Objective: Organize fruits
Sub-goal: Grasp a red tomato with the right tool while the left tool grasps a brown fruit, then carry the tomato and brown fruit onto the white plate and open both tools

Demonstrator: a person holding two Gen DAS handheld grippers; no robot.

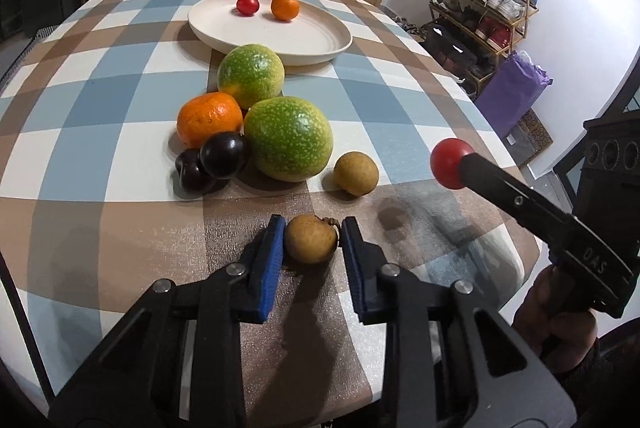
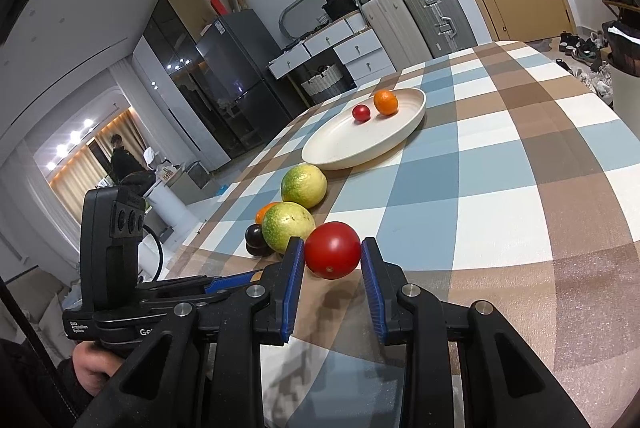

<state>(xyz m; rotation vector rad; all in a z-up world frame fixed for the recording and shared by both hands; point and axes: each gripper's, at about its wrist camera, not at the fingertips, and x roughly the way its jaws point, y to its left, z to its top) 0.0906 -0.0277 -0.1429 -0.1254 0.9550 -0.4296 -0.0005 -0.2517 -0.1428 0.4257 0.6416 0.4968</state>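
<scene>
My left gripper (image 1: 312, 237) is shut on a small brown longan (image 1: 310, 239) at the table's near edge. My right gripper (image 2: 332, 256) is shut on a red tomato (image 2: 333, 255) and holds it above the table; the tomato also shows in the left wrist view (image 1: 451, 162). A cream plate (image 1: 248, 28) at the far side holds a small red tomato (image 1: 247, 5) and a small orange (image 1: 285, 6). Between plate and grippers lie two green citrus fruits (image 1: 289, 138), an orange (image 1: 209, 118), two dark plums (image 1: 222, 154) and a second longan (image 1: 355, 173).
The round table has a checked cloth (image 1: 100, 108) in blue, brown and white. A shoe rack (image 1: 484, 12) and a purple bag (image 1: 510, 88) stand to the right of the table. Suitcases (image 2: 420, 16) and drawers (image 2: 352, 48) stand behind it.
</scene>
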